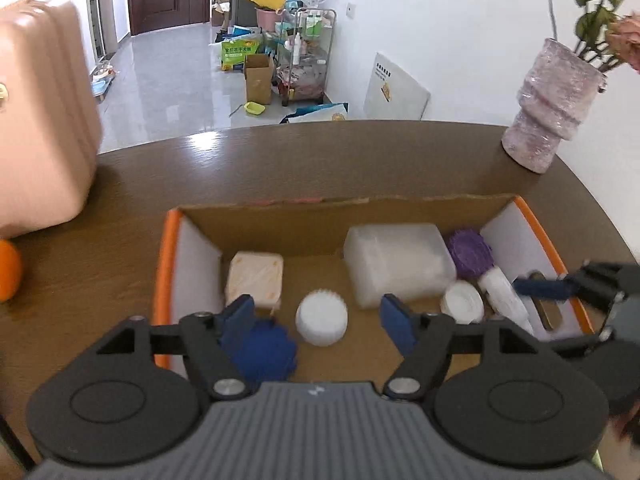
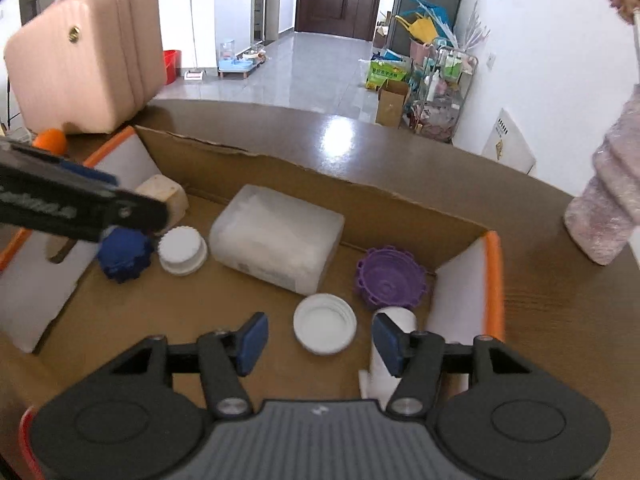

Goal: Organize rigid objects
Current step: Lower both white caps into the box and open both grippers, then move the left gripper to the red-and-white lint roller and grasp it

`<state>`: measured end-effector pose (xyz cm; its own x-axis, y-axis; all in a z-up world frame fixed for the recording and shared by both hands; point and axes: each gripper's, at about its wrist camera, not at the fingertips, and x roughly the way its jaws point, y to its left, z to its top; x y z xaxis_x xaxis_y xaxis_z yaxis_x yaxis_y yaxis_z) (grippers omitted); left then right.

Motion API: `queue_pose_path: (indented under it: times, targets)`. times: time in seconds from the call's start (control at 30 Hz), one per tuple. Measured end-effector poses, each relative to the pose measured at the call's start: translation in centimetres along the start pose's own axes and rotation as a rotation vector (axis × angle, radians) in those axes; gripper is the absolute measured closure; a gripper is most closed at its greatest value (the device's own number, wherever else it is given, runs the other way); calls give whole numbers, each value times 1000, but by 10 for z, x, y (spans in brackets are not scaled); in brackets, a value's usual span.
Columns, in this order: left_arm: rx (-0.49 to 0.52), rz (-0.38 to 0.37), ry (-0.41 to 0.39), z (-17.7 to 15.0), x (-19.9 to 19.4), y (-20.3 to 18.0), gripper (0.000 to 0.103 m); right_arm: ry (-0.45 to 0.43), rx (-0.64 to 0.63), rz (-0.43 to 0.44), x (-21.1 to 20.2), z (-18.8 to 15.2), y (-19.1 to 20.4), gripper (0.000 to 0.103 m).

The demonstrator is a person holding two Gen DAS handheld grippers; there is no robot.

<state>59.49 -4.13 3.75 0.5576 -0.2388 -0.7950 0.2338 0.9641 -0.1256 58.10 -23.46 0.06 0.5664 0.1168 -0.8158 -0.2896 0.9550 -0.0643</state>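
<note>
White ribbed cap (image 1: 321, 317) on floor of cardboard box (image 1: 280, 212), between spread fingers of left gripper (image 1: 318, 318), ungripped; blue gear lid (image 1: 264, 354) just behind its left finger. Open white lid (image 2: 324, 329) lies between wide-open, empty right gripper (image 2: 316, 340) fingers; purple gear lid (image 2: 390, 278) beyond, frosted container (image 2: 276, 238) at box middle.
</note>
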Motion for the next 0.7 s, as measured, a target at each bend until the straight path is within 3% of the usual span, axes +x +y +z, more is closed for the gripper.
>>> queue_pose_path:
  times: [0.17,0.37,0.7]
  targets:
    - [72,7,-35,-24,-66,0,21,-33,15,-8,-63,-16,-12,36]
    - [68,45,-105,-54,-146,4,13,-114,47,-14,-141,-44,-27,28]
    - [61,9,-184,-119,-224,-3,9,-216,32,13,-224,-100,4,24]
